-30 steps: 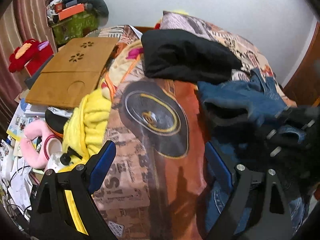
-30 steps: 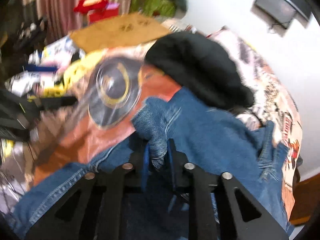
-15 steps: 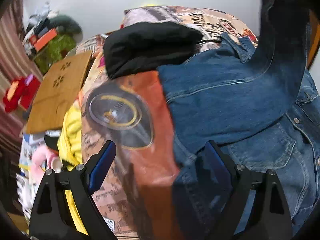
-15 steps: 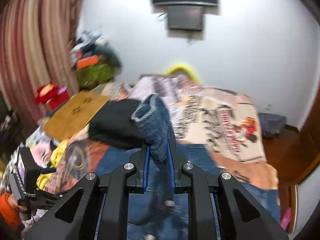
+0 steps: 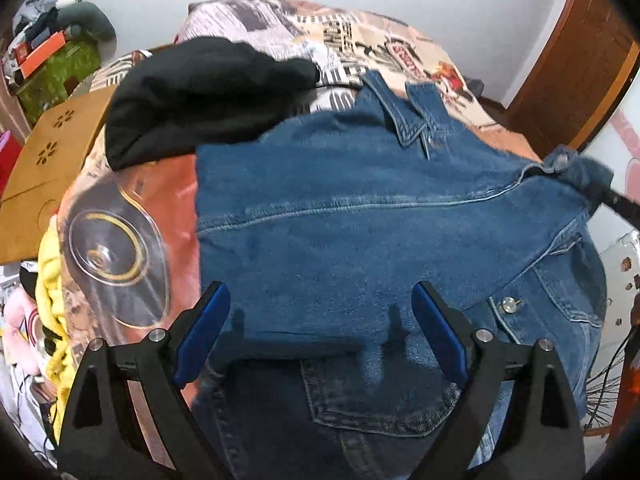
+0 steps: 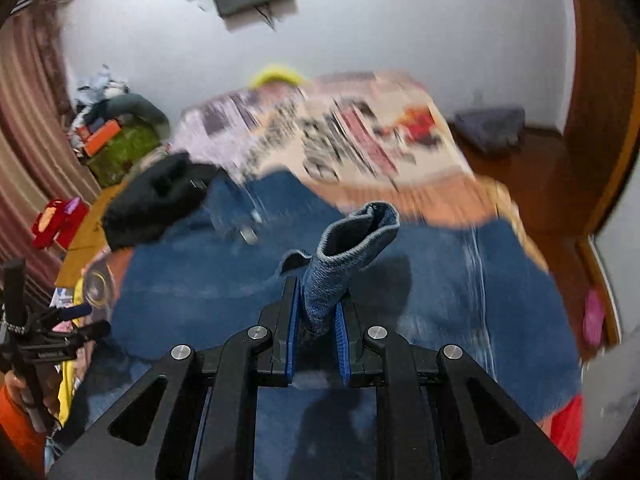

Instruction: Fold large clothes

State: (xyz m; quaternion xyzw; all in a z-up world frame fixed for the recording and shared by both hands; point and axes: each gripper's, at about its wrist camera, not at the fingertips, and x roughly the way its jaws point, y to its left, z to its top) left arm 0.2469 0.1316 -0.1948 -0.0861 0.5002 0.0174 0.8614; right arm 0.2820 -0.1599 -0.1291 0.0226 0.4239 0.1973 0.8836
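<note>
A denim jacket point(image 5: 360, 216) is spread across the printed bedspread point(image 5: 132, 216), beside a black garment point(image 5: 192, 96). Its cuff point(image 6: 352, 240) is clamped in the right gripper point(image 6: 316, 328). The left gripper point(image 5: 320, 320) is held wide apart, empty, above the denim.

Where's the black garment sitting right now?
In the left wrist view the black garment lies upper left on the bed, its near edge overlapping the denim jacket, with the wooden board to its left.

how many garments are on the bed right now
2. A denim jacket lies spread across the near part of the bed, one cuff pinched in the right gripper. A black garment sits bunched beyond its left shoulder. Others may be hidden underneath.
</note>
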